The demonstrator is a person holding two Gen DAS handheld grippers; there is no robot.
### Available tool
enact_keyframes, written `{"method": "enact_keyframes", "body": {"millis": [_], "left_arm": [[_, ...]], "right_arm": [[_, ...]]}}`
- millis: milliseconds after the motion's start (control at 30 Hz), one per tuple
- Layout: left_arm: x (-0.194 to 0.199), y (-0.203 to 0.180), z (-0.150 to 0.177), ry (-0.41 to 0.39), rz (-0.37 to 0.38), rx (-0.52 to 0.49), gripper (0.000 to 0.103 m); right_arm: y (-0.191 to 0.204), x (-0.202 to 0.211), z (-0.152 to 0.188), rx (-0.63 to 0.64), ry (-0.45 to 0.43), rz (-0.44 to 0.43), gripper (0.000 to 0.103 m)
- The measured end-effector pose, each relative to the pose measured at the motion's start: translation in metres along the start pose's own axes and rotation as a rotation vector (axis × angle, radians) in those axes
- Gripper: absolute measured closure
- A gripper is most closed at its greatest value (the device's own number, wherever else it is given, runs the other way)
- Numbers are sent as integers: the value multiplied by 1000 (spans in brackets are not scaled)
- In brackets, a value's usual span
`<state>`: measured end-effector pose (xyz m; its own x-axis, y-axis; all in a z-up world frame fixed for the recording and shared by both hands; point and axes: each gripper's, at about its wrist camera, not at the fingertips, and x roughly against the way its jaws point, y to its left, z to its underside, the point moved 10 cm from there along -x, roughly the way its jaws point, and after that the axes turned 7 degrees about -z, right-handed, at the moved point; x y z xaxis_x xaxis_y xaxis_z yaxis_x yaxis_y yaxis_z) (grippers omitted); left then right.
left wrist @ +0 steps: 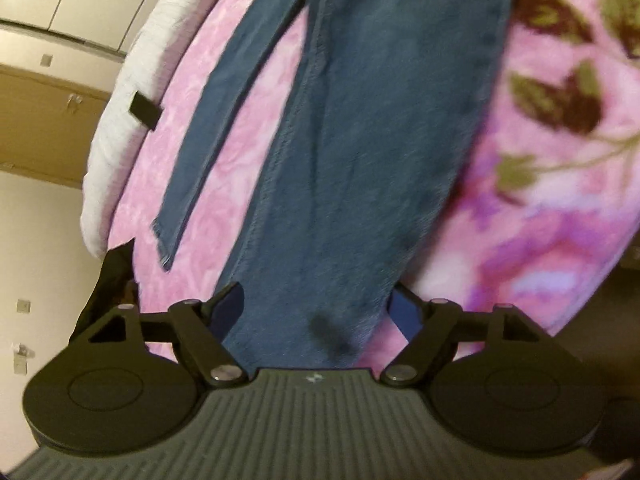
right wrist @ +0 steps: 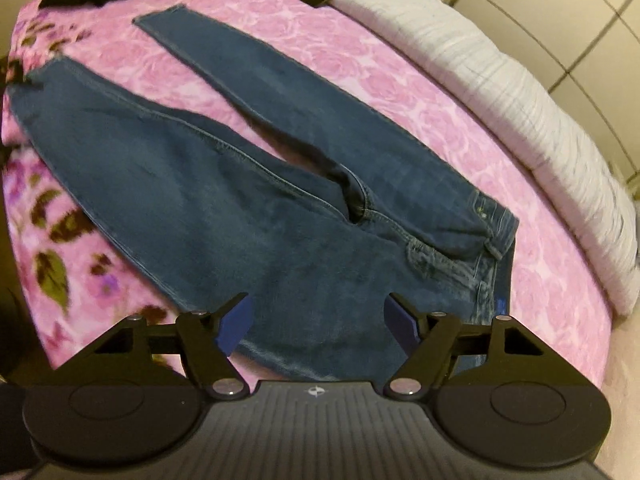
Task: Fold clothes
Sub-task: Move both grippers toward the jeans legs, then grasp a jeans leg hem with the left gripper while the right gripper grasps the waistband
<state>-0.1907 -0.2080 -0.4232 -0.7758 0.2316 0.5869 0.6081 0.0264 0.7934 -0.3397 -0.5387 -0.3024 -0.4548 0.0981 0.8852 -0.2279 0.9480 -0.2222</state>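
Two black hand-held grippers hang over one garment, both with their blue-padded jaws spread apart and clamped on nothing. The right gripper [right wrist: 316, 320] sits over the hip and seat end of the dark blue denim jeans [right wrist: 248, 184], which lie flat on the pink rose-patterned blanket [right wrist: 392, 80]. From here the waistband is near, off to the right, and the two legs run away up and to the left, splayed in a narrow V. The left gripper [left wrist: 318, 312] hovers over the hem end of the wider-looking leg, the fabric running straight ahead between its jaws. So each gripper has one end of the long axis nearest, which would suit a lengthwise fold.
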Motion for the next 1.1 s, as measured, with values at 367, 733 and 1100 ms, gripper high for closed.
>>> {"method": "enact_keyframes", "body": {"millis": [367,733,1100], "left_arm": [[-12,0,-10,28,-45,67,47],[-17,-14,-17,92,-58,63,91],[-11,2,-19,124,-61,77,96]], "right_arm": [[-27,-48,106,389,164,100,32],[-77,-118,164,778,67,189,47],[-106,-131,173,800,36,243,93]]}}
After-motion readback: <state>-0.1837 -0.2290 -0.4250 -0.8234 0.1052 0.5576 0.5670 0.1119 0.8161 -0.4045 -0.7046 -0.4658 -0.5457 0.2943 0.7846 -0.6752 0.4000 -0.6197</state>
